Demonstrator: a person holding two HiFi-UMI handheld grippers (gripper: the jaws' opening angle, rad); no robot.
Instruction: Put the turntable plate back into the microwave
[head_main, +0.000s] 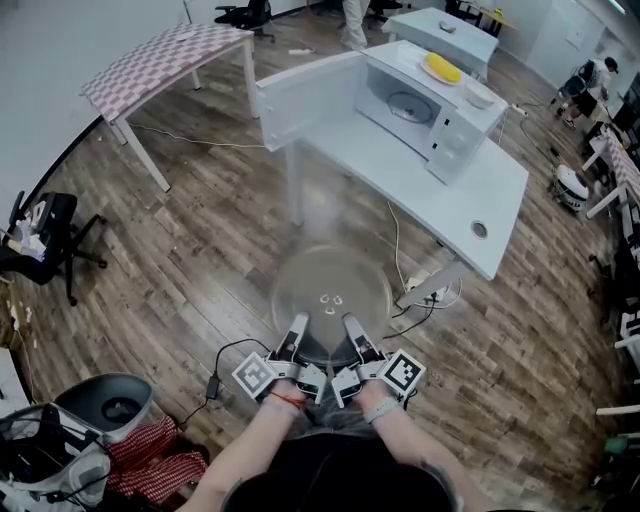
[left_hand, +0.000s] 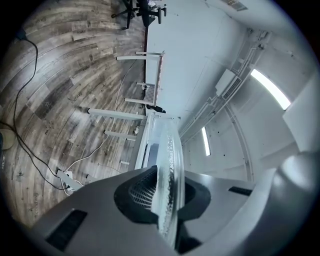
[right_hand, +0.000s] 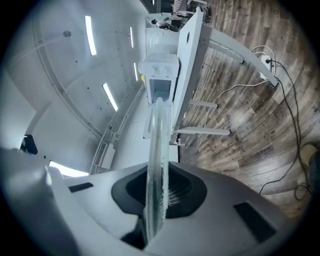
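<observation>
1. The glass plate (head_main: 330, 292) is up in the air, lying flat over the wooden floor (head_main: 200, 260) right in front of the person and well apart from the microwave (head_main: 425, 105).
2. The left gripper (head_main: 297, 328) has the plate's near rim, just left of its middle. In the left gripper view, the plate (left_hand: 167, 160) stands edge-on between the jaws, and the left gripper (left_hand: 167, 196) is clamped on the glass from both sides.
3. The right gripper (head_main: 352, 330) takes the same rim just beside it. In the right gripper view, the plate (right_hand: 158, 150) again runs edge-on between the jaws, with the right gripper (right_hand: 157, 192) closed tight on it.
4. The two grippers sit side by side, their marker cubes toward the person.
5. Ahead, the microwave stands on the white worktop (head_main: 480, 195), its door (head_main: 305, 100) swung wide open to the left and the cavity facing the person.
6. A yellow thing (head_main: 441, 68) lies on top of the microwave.
7. A power strip (head_main: 432, 290) and loose cables lie on the floor beside the worktop.
8. Off to the left stands a table (head_main: 165, 58) with a checked top.
</observation>
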